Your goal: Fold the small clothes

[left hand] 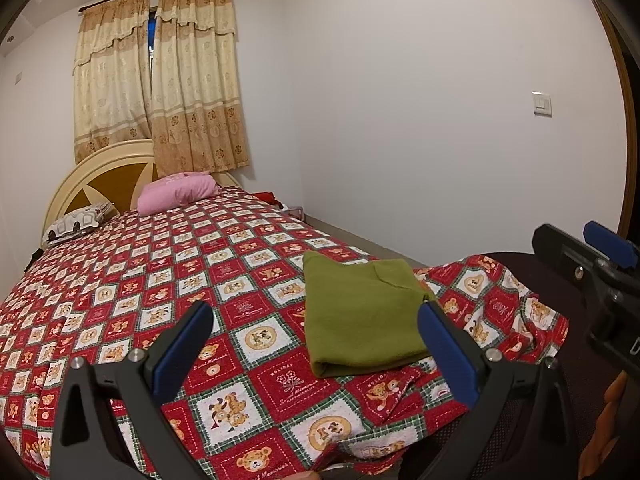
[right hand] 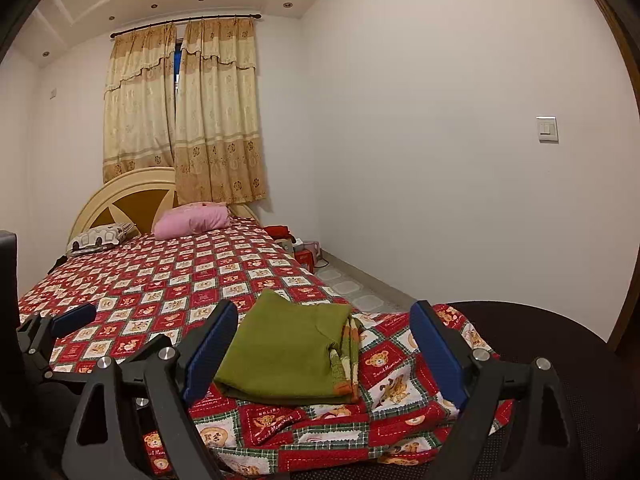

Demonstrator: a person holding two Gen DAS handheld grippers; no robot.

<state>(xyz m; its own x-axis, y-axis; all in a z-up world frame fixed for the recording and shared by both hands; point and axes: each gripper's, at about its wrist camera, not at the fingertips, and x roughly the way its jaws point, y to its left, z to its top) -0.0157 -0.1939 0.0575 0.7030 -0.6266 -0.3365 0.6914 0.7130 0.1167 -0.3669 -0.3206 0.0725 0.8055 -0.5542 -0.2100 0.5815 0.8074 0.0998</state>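
Note:
A green garment (left hand: 362,312), folded into a flat rectangle, lies on the red patterned bedspread (left hand: 200,280) near the bed's front right corner. It also shows in the right wrist view (right hand: 288,344). My left gripper (left hand: 316,344) is open and empty, held above the bed just in front of the garment. My right gripper (right hand: 324,344) is open and empty, with the garment between and beyond its blue fingers (right hand: 212,344). The right gripper shows at the right edge of the left wrist view (left hand: 600,264). The left gripper shows at the left edge of the right wrist view (right hand: 60,324).
A pink pillow (left hand: 176,194) and a patterned pillow (left hand: 76,224) lie by the headboard (left hand: 100,184). A white wall (left hand: 440,120) runs along the right side. Small boxes (right hand: 306,254) sit on the floor beside the bed. A dark round seat (right hand: 540,344) is at the front right.

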